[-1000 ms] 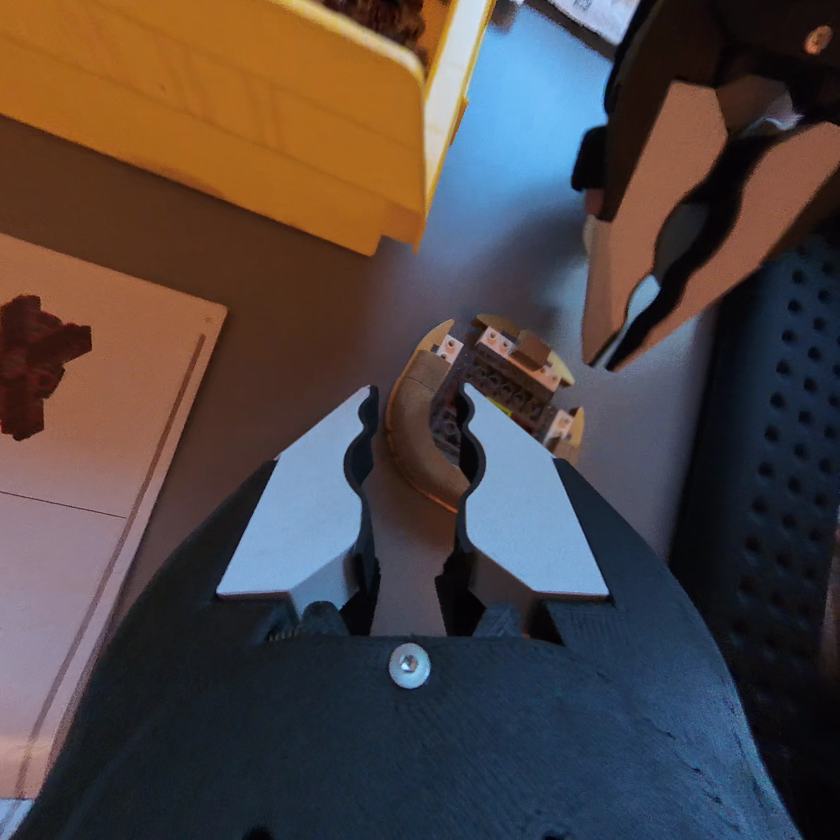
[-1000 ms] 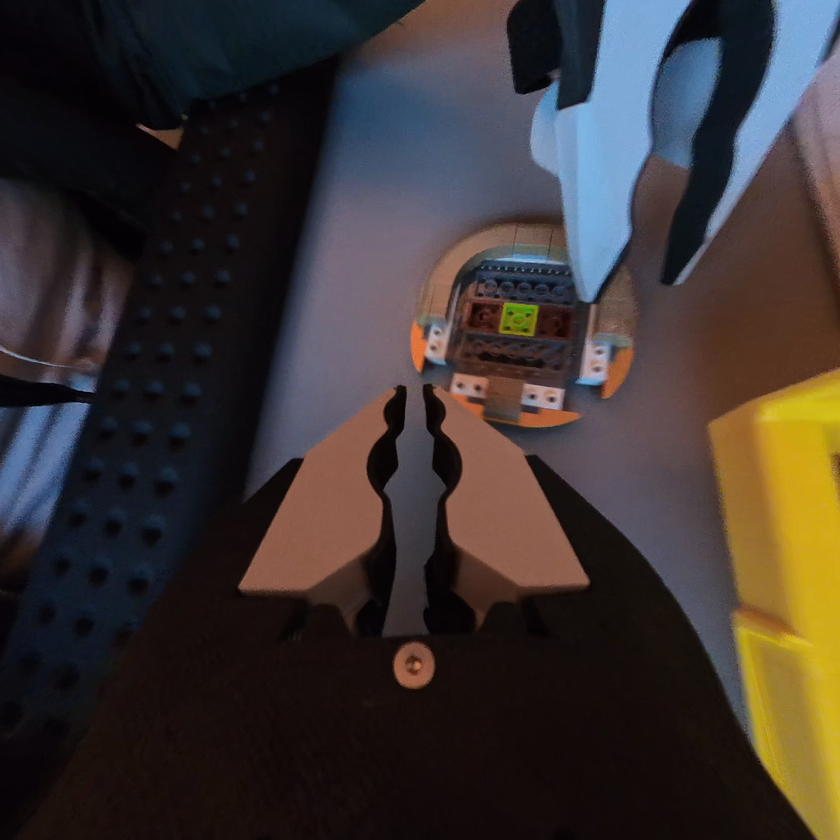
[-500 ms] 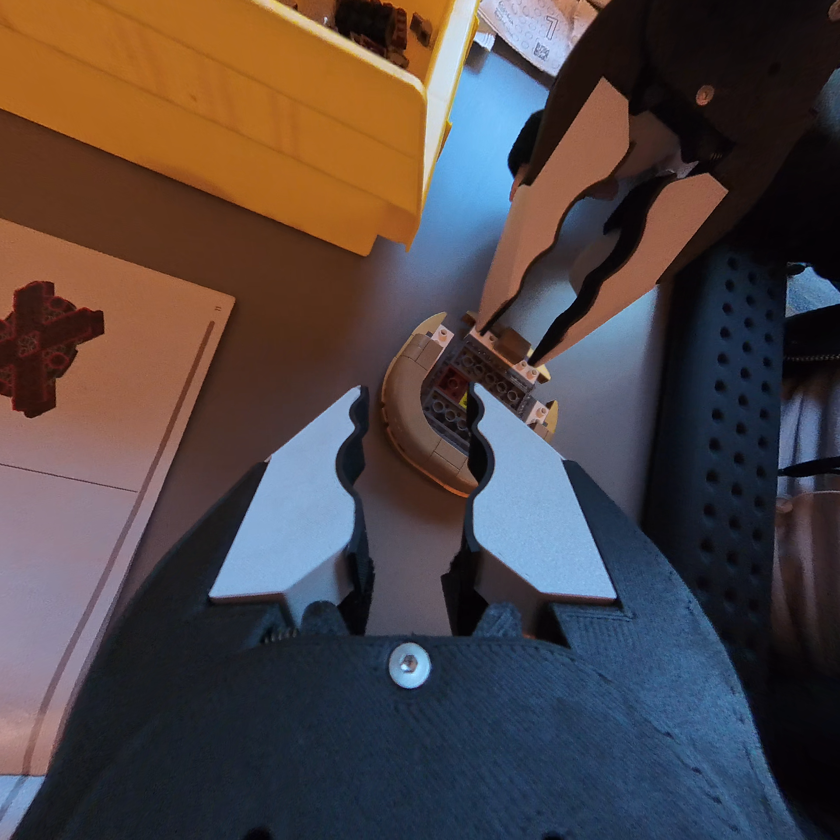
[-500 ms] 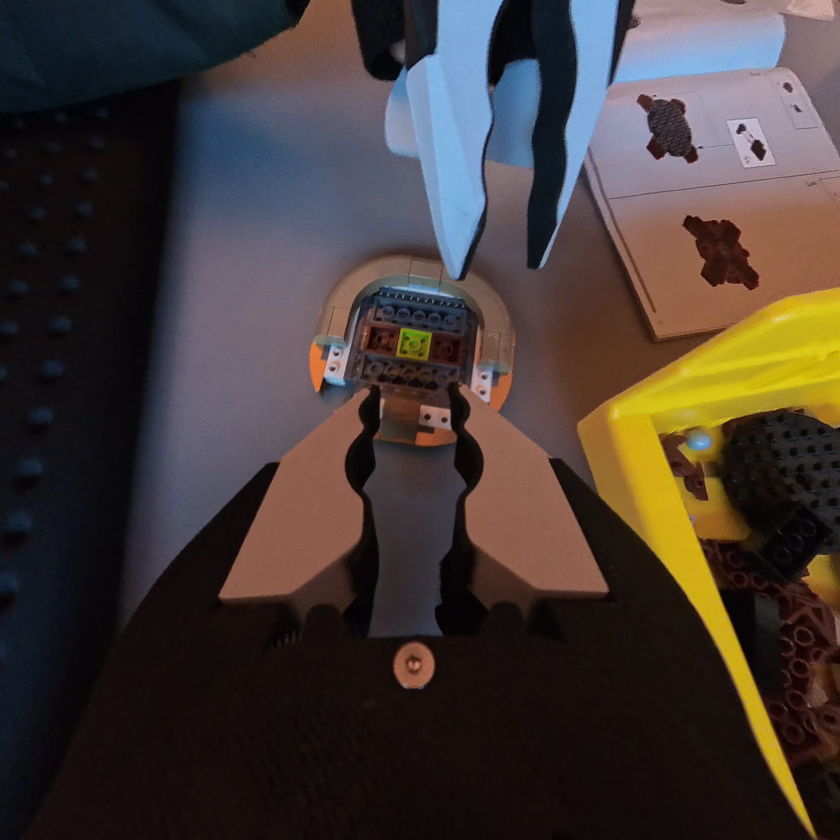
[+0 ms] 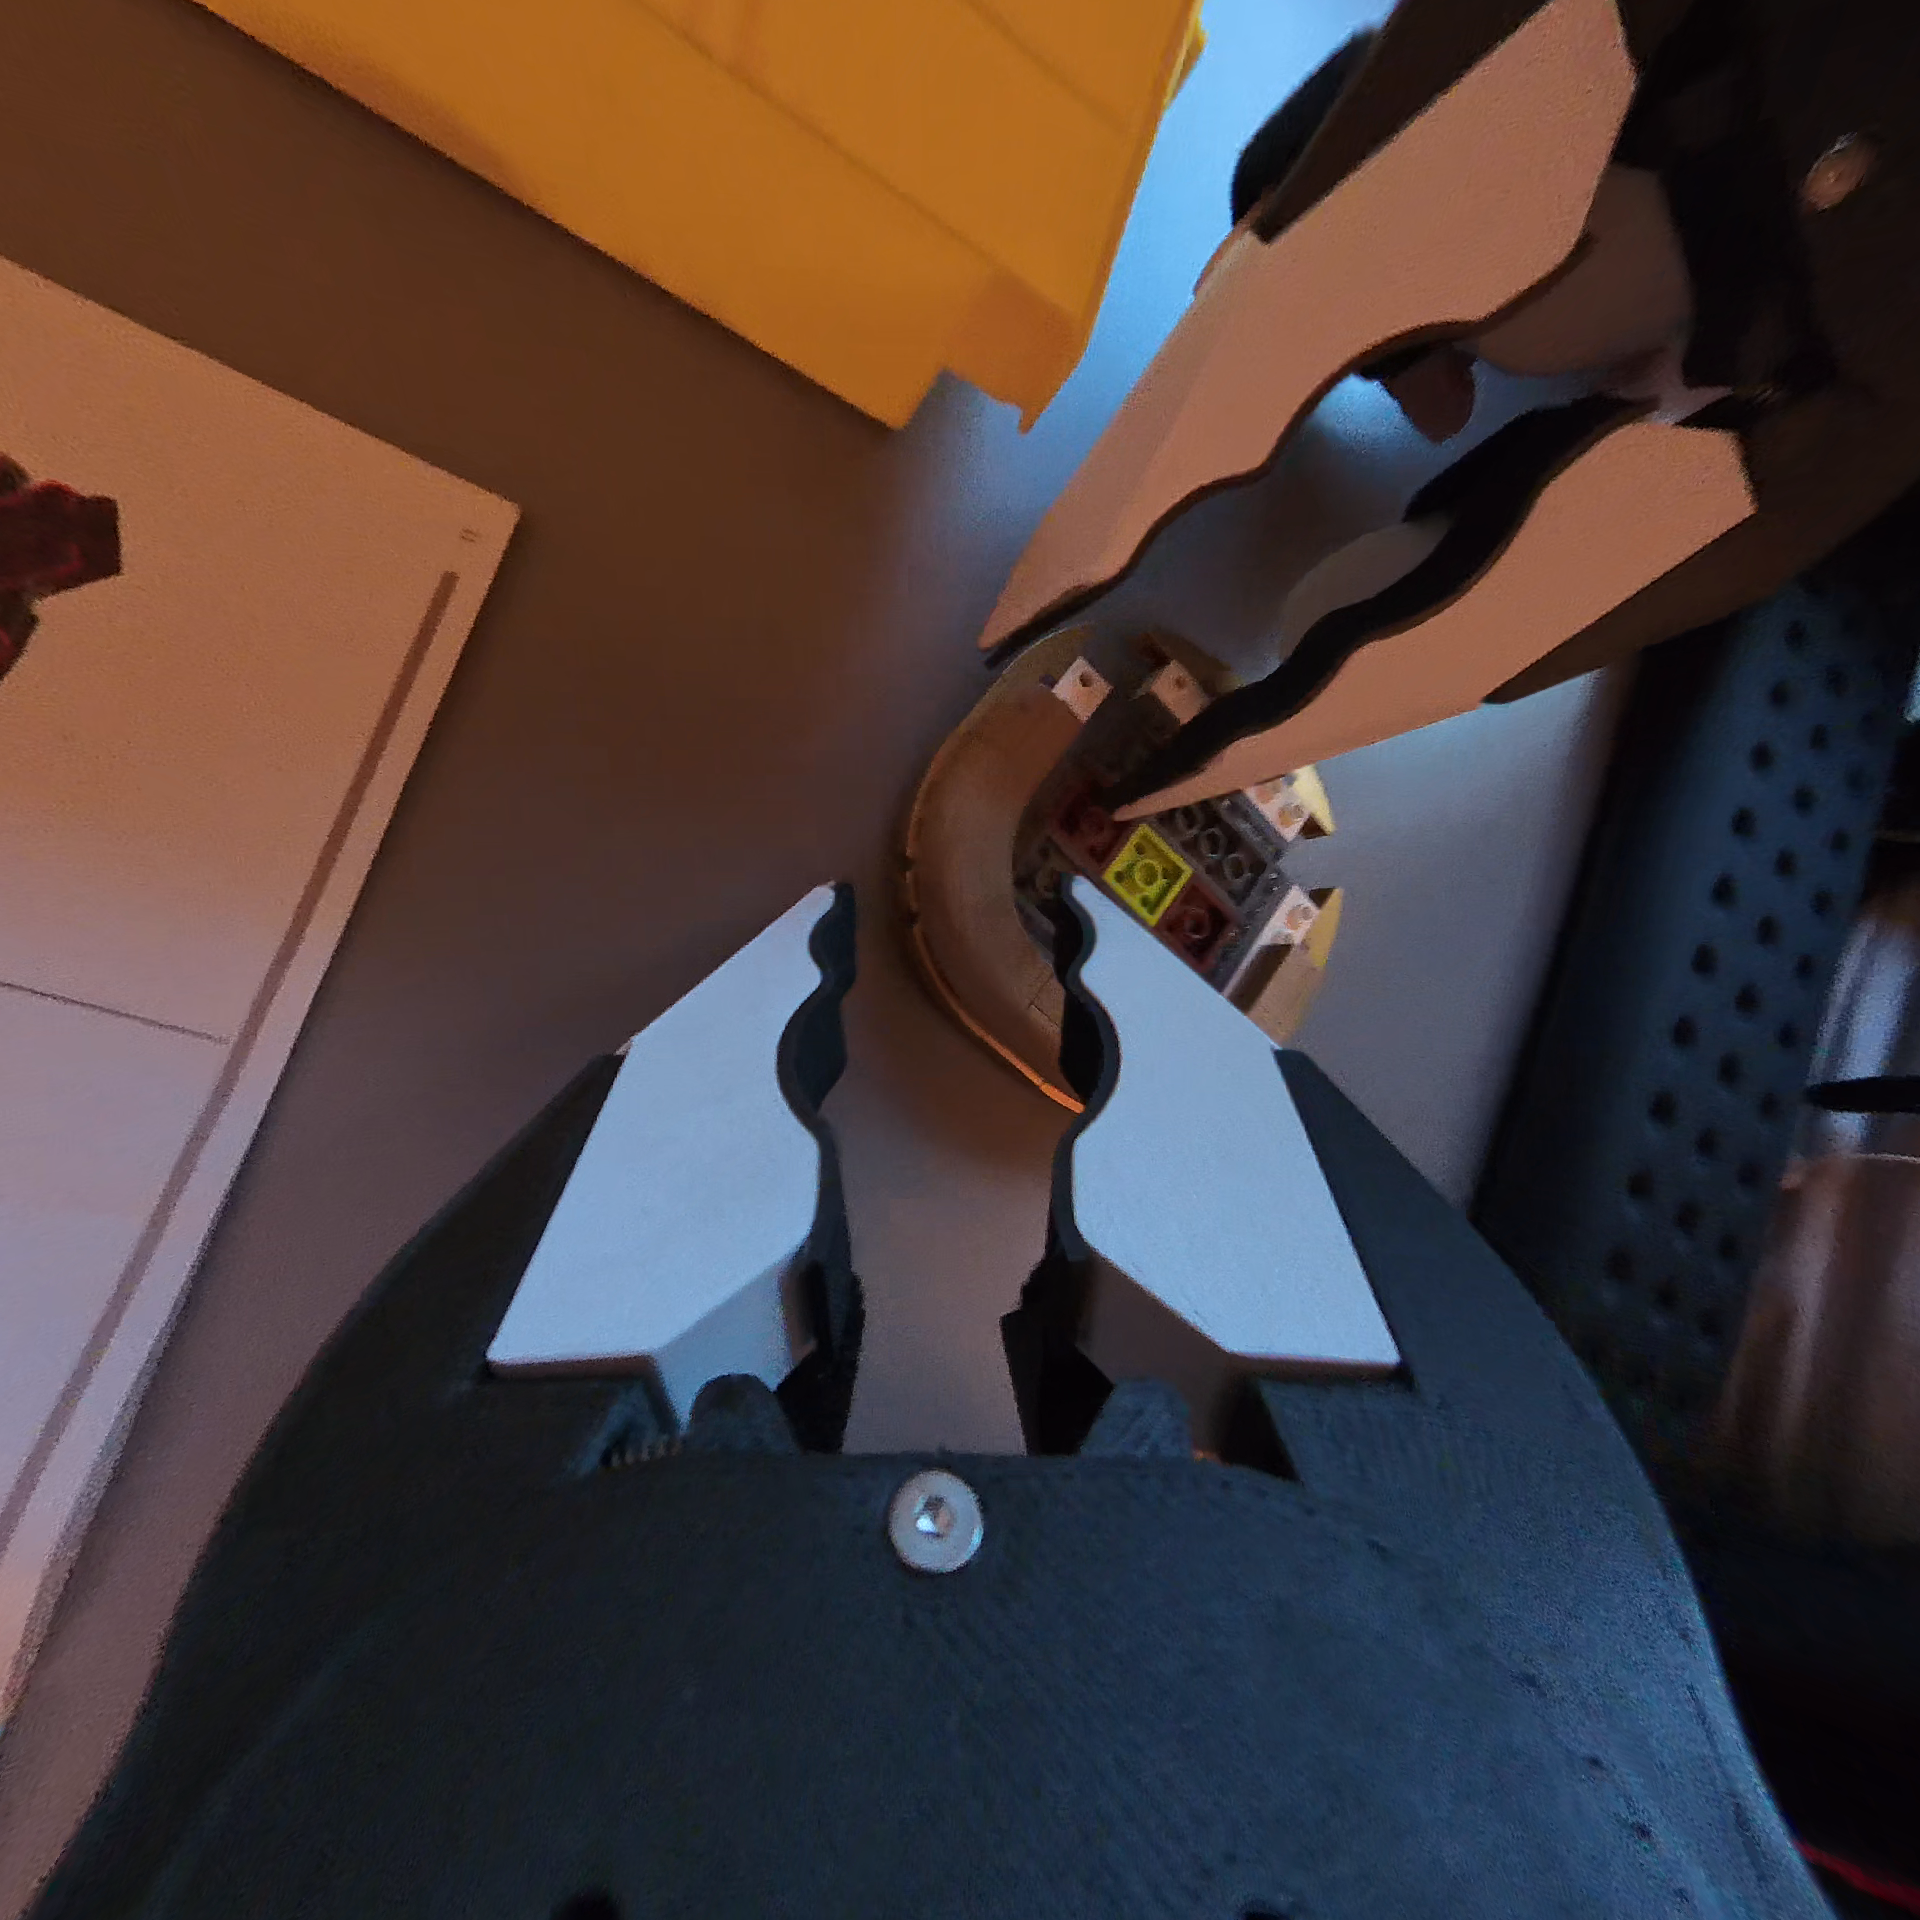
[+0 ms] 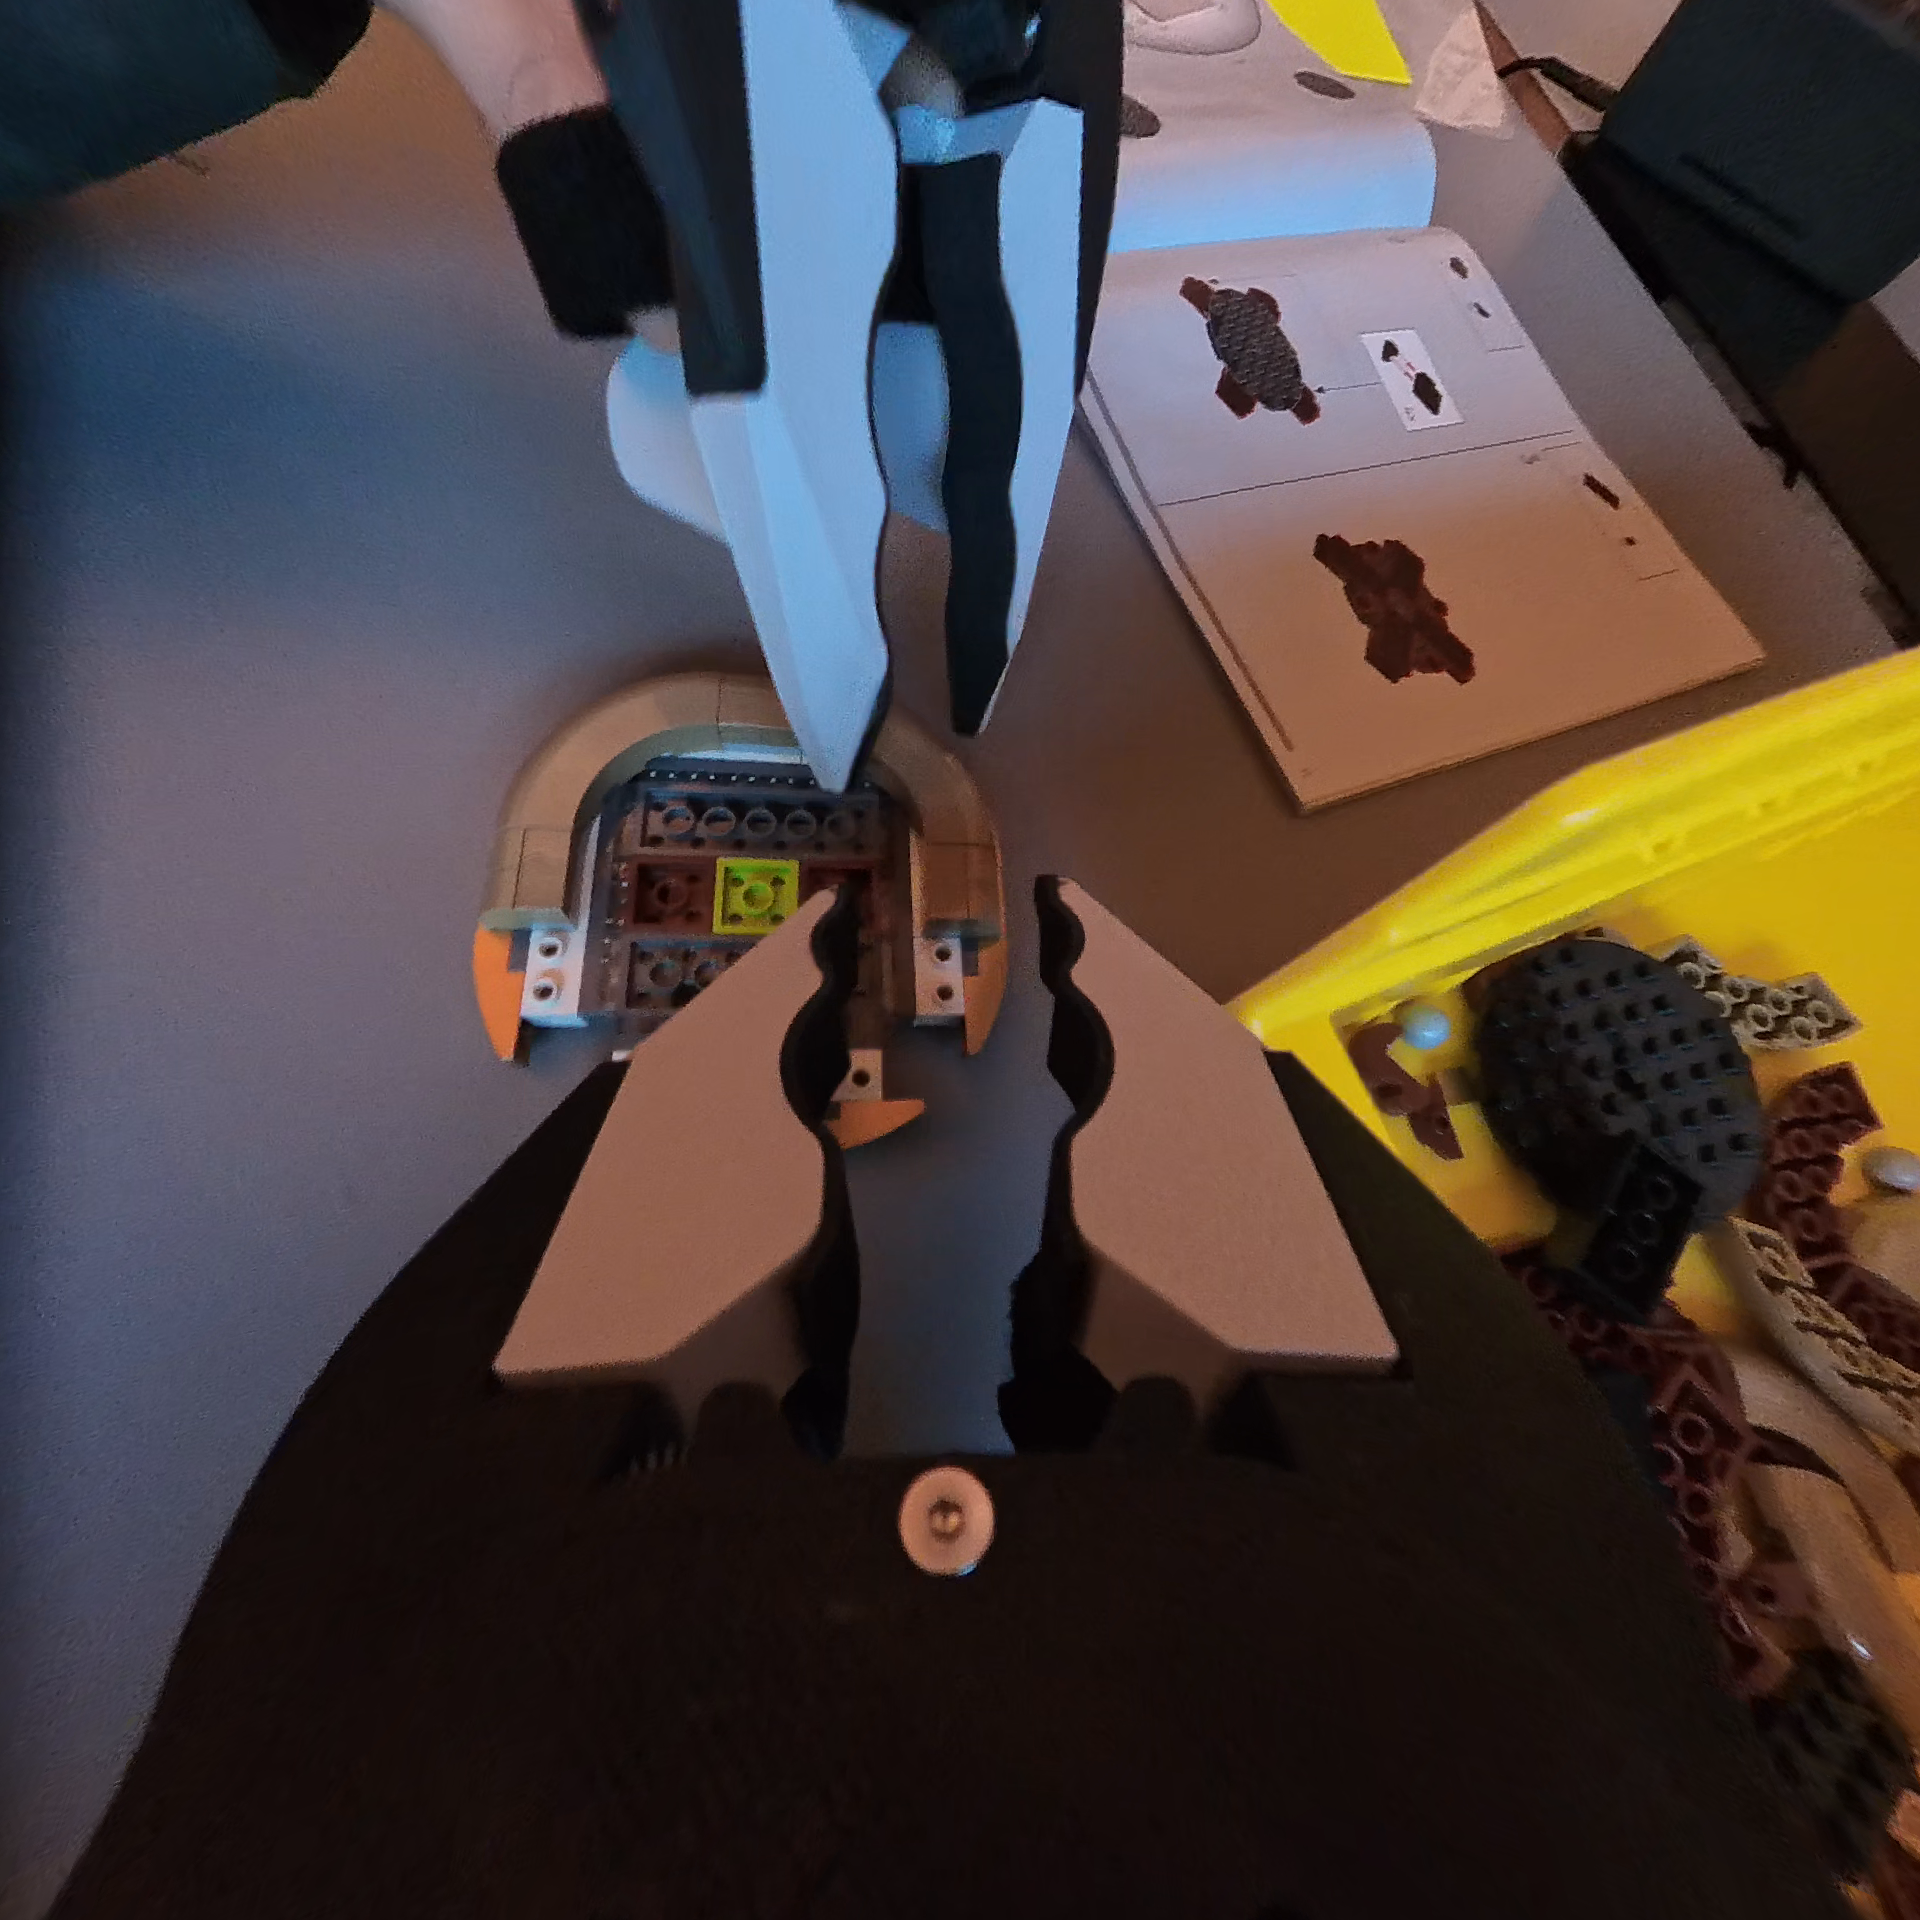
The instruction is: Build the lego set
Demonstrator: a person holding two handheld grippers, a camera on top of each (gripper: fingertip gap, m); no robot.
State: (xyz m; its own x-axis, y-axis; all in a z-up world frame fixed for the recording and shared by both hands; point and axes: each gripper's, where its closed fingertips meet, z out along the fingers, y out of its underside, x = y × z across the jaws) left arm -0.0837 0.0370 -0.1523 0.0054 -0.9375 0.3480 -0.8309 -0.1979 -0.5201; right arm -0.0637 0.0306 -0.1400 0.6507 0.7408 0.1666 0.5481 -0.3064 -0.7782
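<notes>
1. lego model [image 6: 743,914]: small half-built piece with a tan curved arch [image 5: 971,883], dark studded plates and one lime-green square plate [image 6: 756,896] in the middle. it lies flat on the grey table [image 6: 260,623], between the two grippers.
2. left gripper [image 5: 951,899]: jaws spread, nothing between them but the tan arch's rim; one fingertip sits at the model's inner edge, the other on the outside of the arch.
3. right gripper [image 6: 940,899]: jaws spread, empty; one fingertip lies over the model's studded top, the other hangs off its side near the orange corner.
4. around: open instruction booklet [image 6: 1434,520] beyond the model; yellow bin [image 6: 1558,852] with loose brown and black bricks just beside it.
5. risk: the model is loose on the table, so an uneven squeeze from either side would likely slide or tip it; pinching the thin arch alone could pop it off its studs.
</notes>
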